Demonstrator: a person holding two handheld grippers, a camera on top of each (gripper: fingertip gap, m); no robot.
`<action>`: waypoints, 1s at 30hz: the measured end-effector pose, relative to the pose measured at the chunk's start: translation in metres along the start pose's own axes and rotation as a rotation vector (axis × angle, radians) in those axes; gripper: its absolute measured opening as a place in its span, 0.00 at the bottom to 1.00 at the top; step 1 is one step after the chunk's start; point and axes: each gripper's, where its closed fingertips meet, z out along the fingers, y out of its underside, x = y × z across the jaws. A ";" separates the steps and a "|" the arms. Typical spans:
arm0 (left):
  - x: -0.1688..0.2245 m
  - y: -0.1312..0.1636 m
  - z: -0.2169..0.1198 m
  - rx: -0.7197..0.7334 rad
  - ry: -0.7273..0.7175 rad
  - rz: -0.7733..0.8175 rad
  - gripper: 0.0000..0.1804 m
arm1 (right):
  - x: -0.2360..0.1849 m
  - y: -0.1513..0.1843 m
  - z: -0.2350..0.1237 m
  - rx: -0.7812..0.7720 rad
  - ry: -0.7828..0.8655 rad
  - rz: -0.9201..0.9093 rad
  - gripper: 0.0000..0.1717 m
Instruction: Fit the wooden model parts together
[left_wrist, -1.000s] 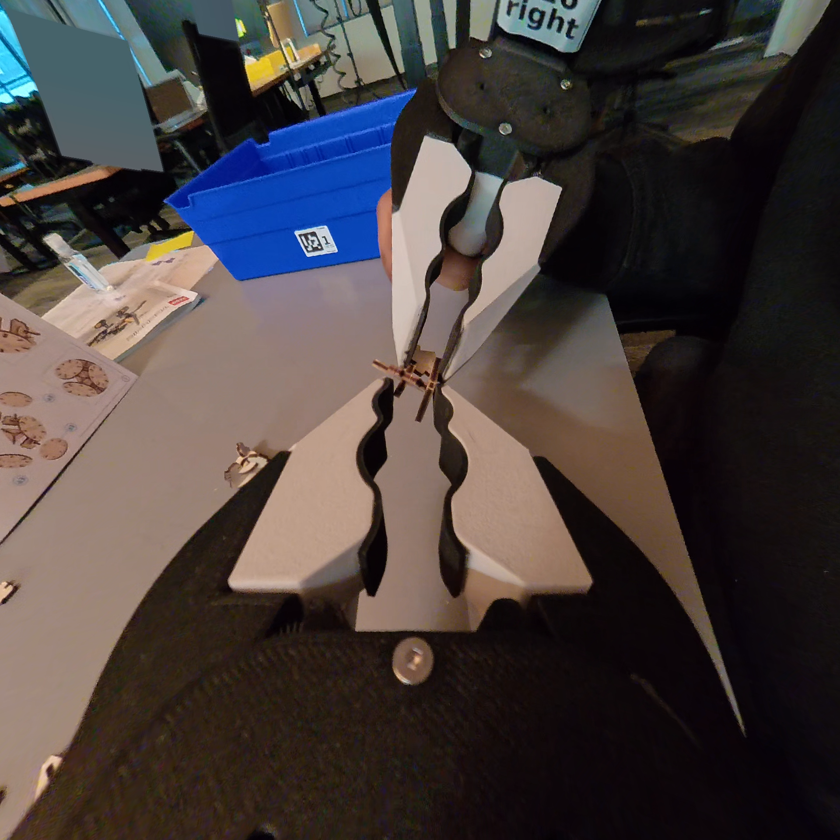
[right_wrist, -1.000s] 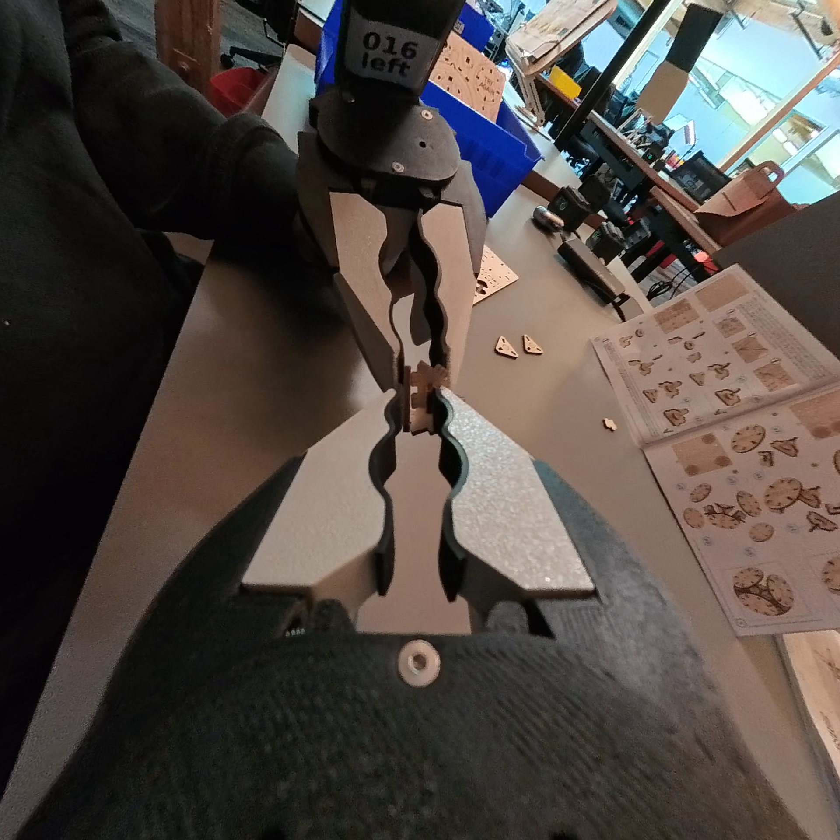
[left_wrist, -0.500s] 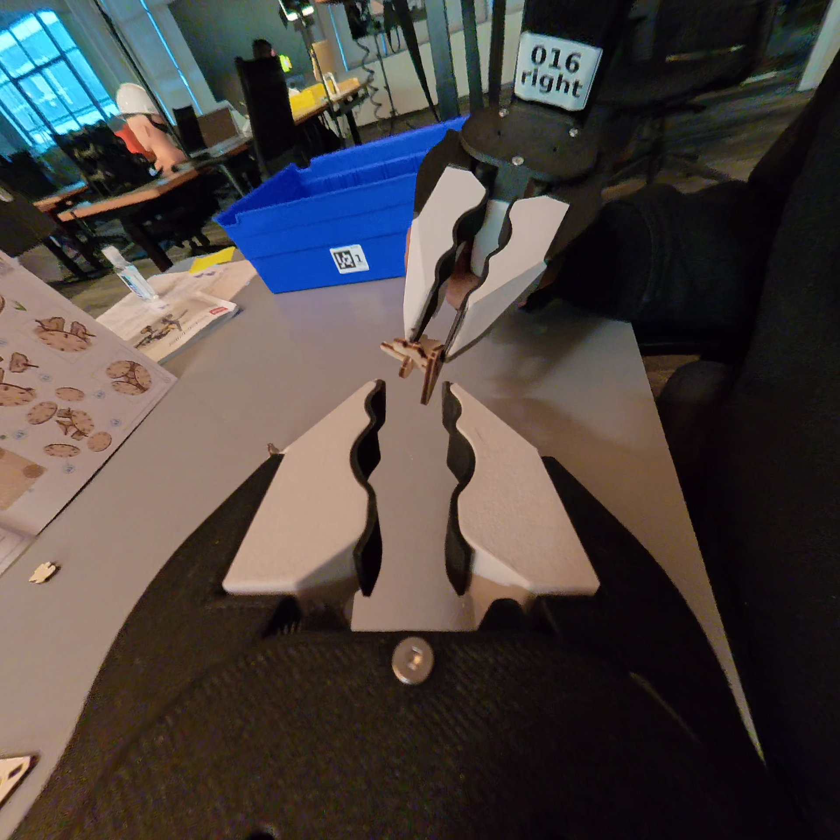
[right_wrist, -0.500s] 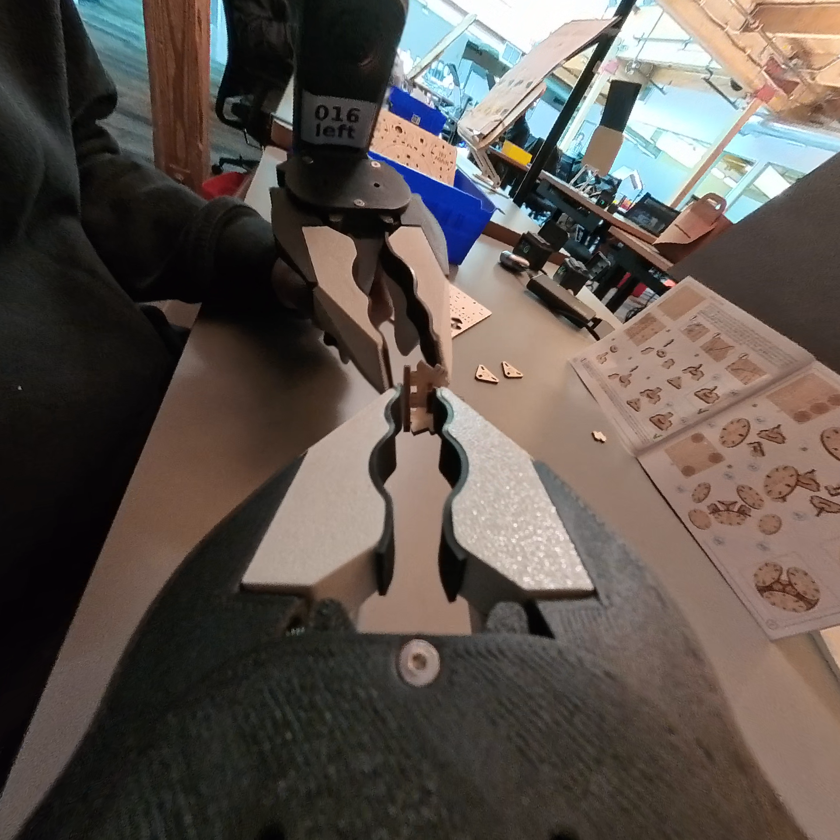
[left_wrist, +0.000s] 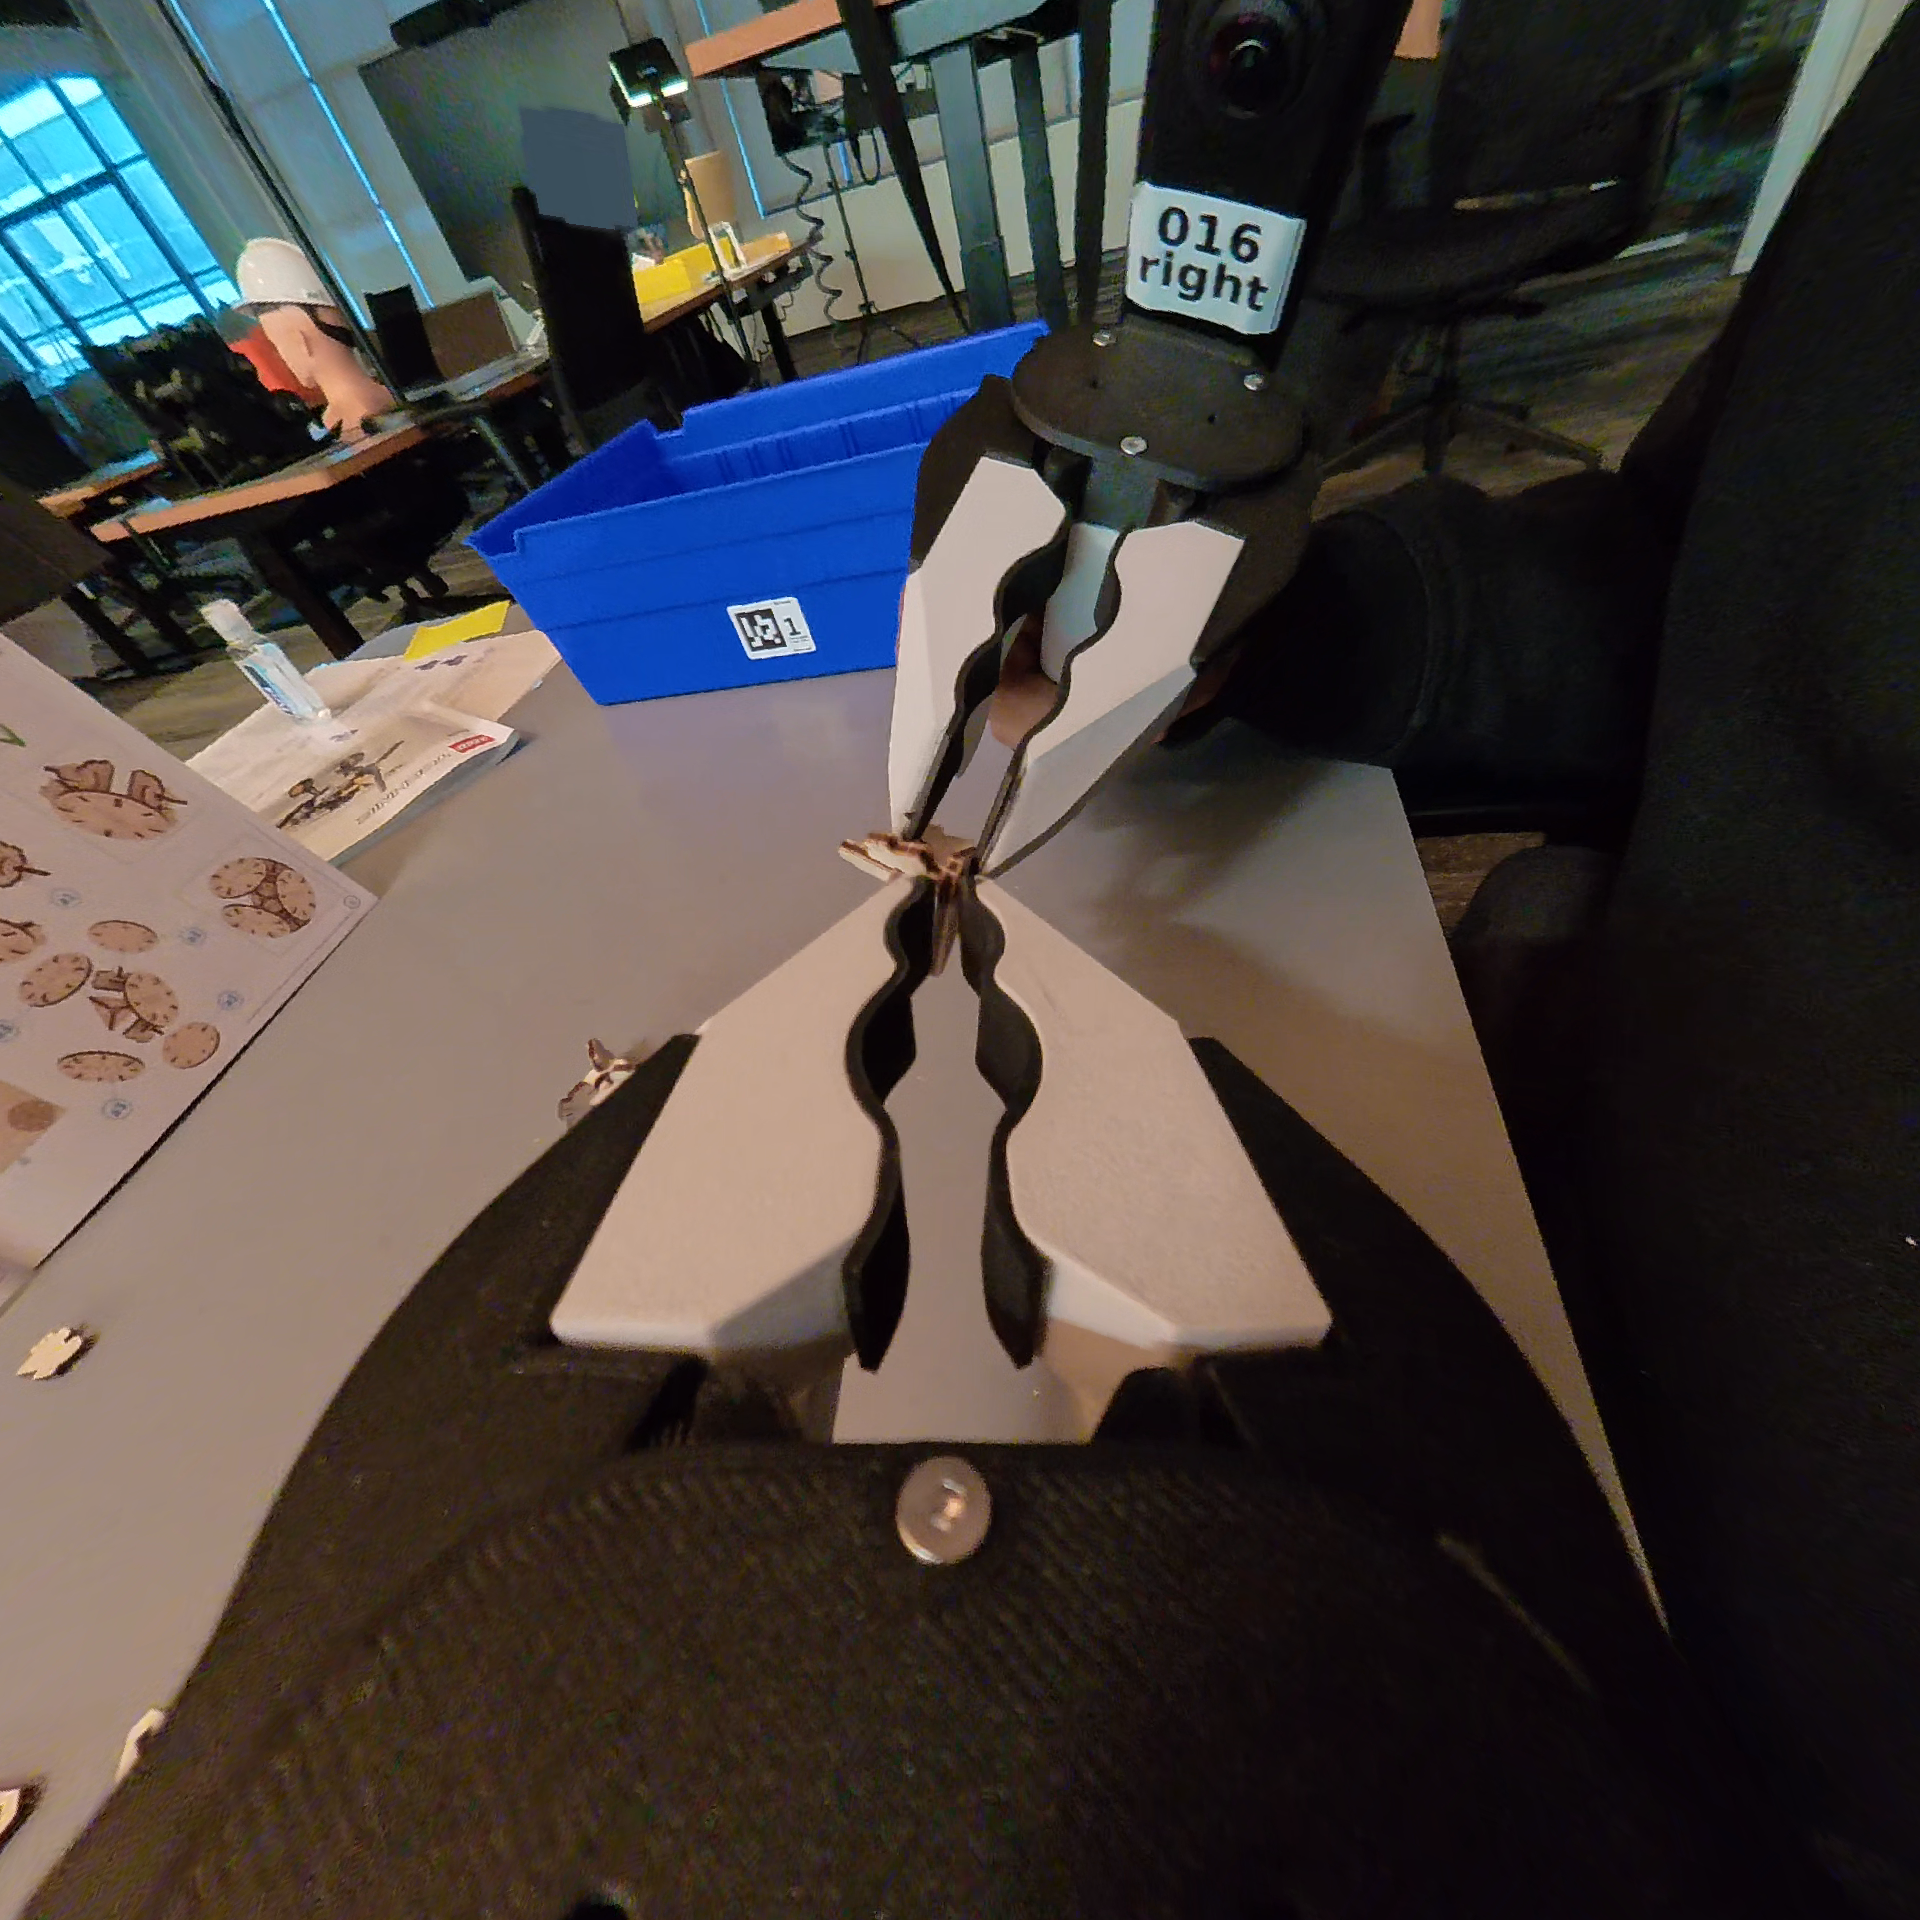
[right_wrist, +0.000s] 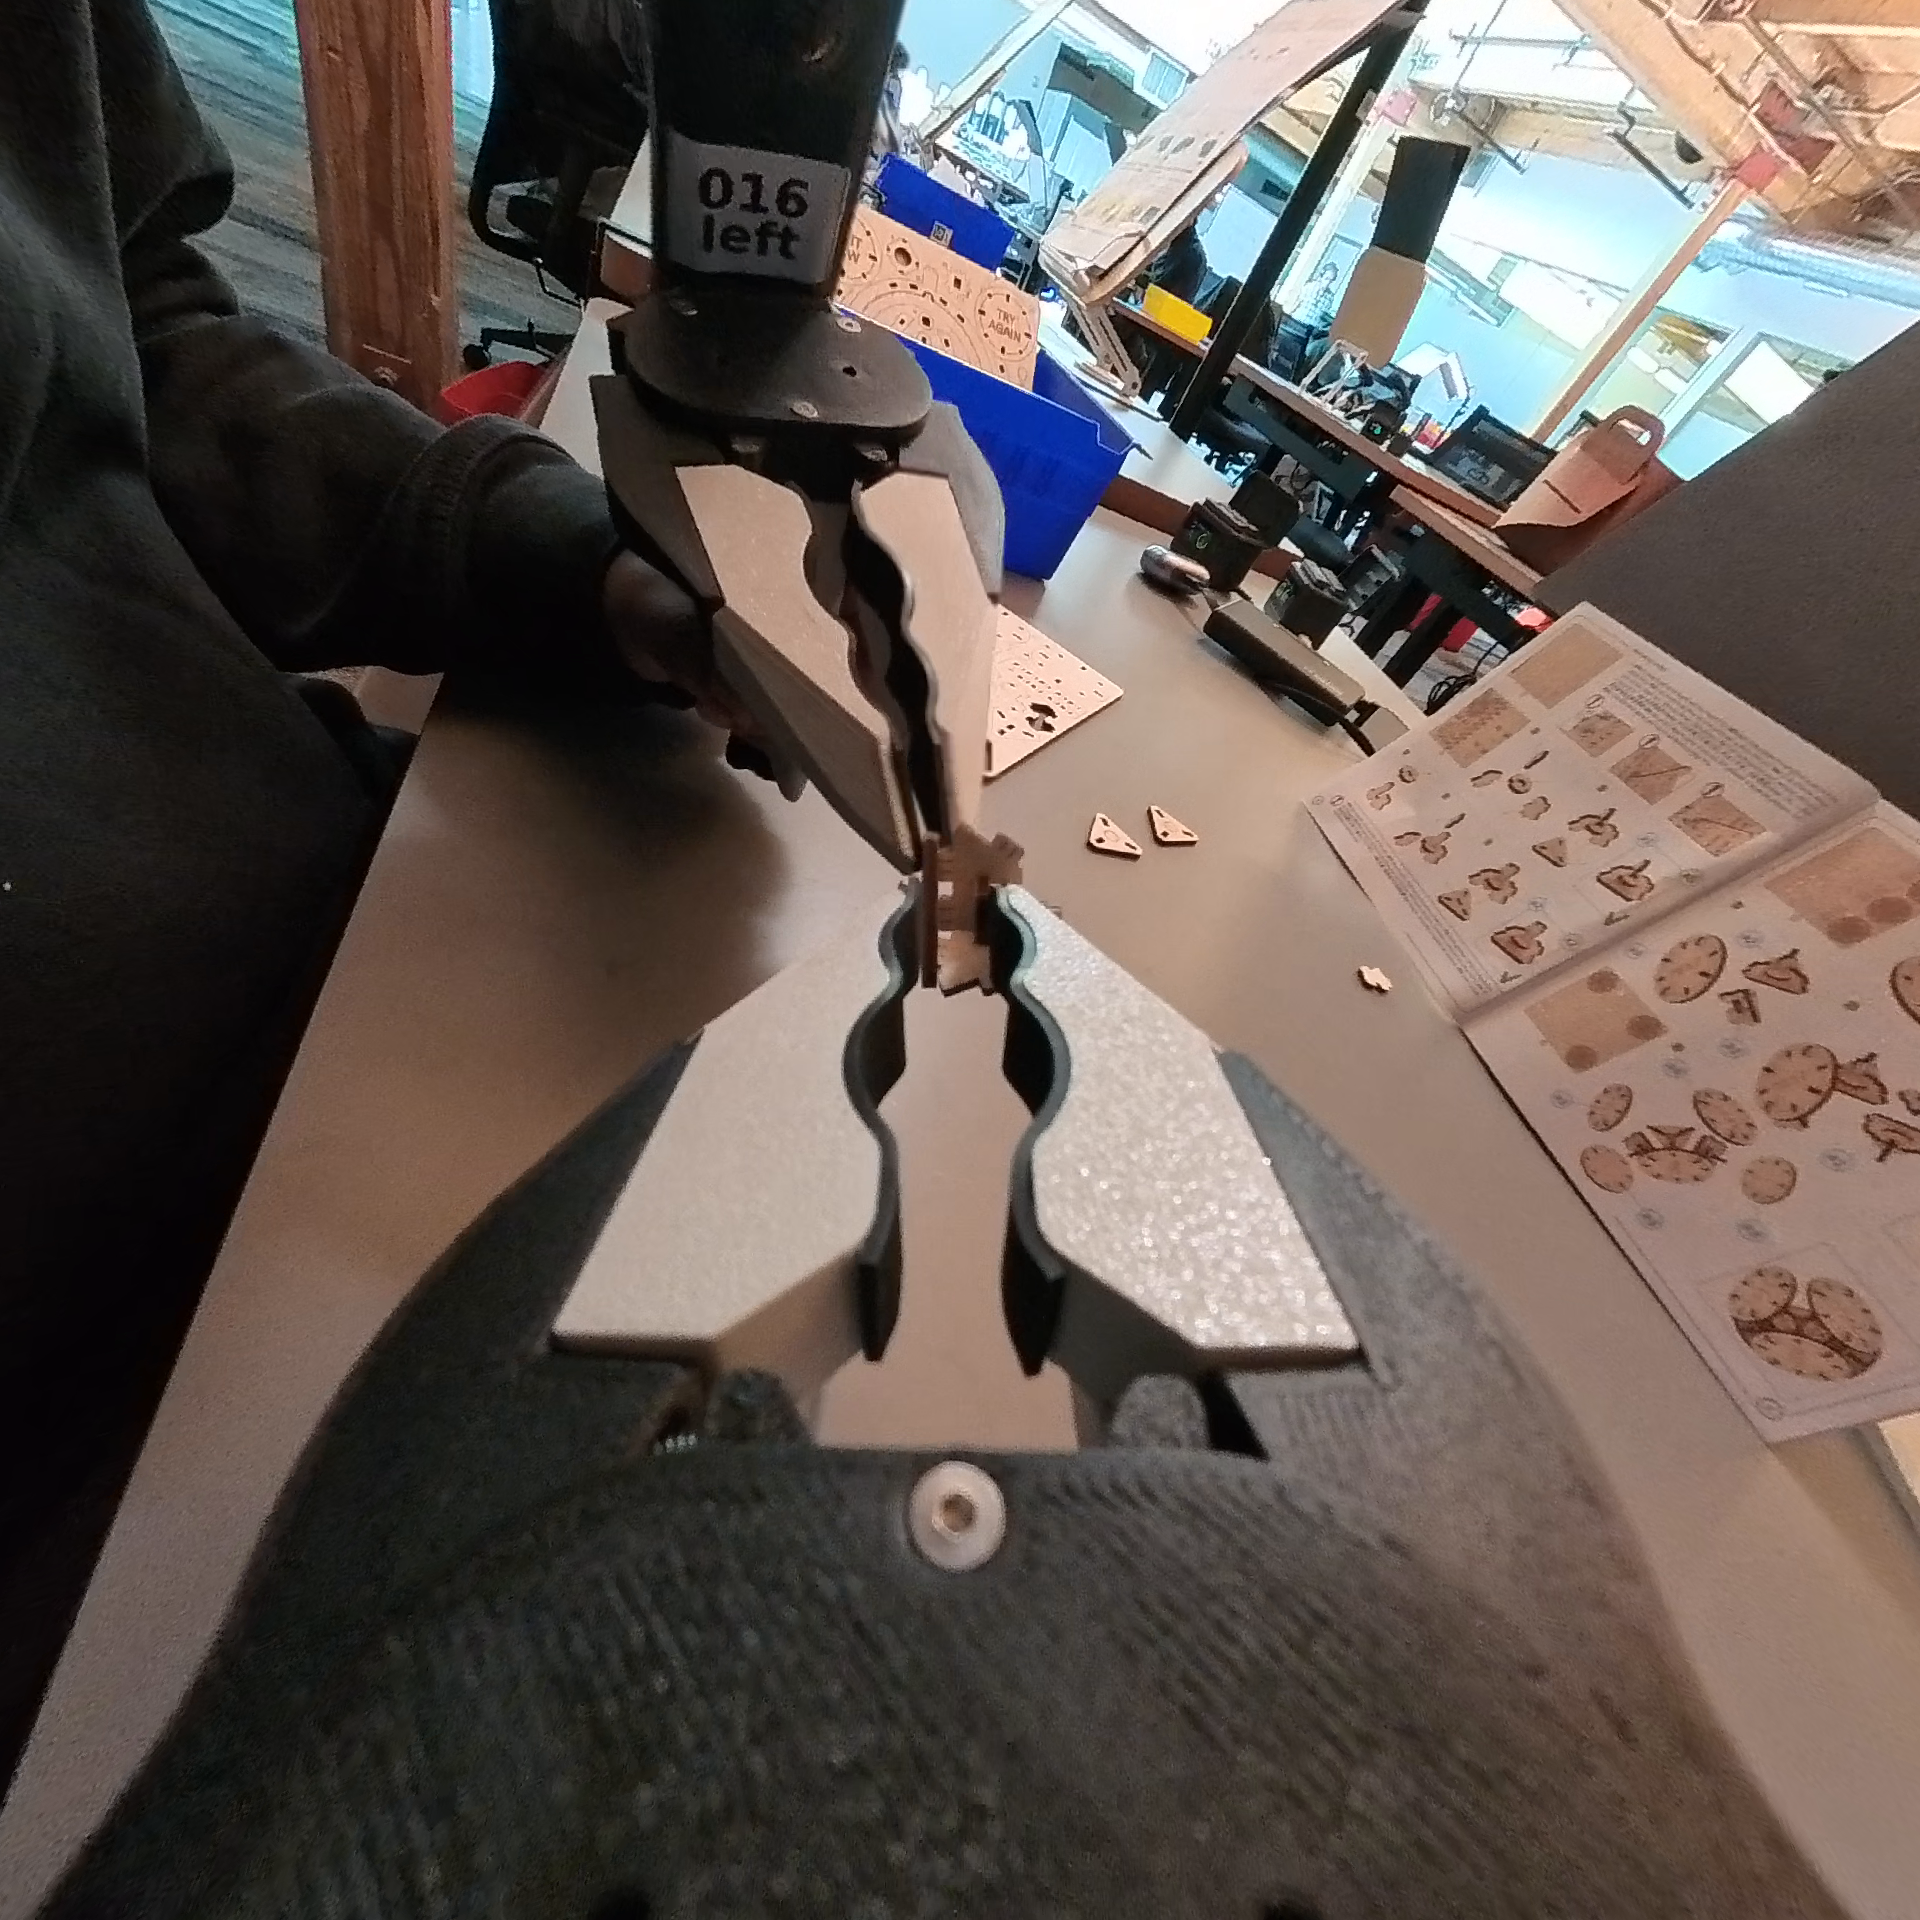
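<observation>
Left wrist view shows both grippers meeting above the grey table (left_wrist: 644, 935), right gripper (left_wrist: 951, 847) and left gripper (left_wrist: 940, 914) each pinched narrowly on one small wooden puzzle assembly (left_wrist: 914, 862), likely light, thin, brittle; best gripped on flat faces.

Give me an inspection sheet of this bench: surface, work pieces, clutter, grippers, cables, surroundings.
Surface: grey tabletop, matte, mostly bare near the grippers.
Work pieces: small light-brown laser-cut wooden assembly held above the table, between both grippers.
Clutter: printed instruction sheets with clock drawings; two triangular wooden pieces; perforated wooden sheet; loose wooden bits; clear small bottle; booklet.
Grippers: left gripper pinched shut on a thin plate of the assembly; right gripper closed on its other part.
Cables: black power adapter with cord.
Surroundings: blue plastic bin; desks and chairs behind; person's dark sleeve.
</observation>
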 end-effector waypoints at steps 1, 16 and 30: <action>0.000 0.000 0.000 0.000 0.002 -0.003 0.00 | 0.000 0.000 0.000 0.000 0.000 0.002 0.06; -0.001 0.004 0.002 -0.027 -0.016 0.038 0.00 | 0.001 0.002 0.000 0.002 -0.007 0.042 0.06; 0.002 0.015 0.010 -0.085 -0.024 0.074 0.11 | -0.008 0.011 0.000 -0.045 -0.060 0.044 0.06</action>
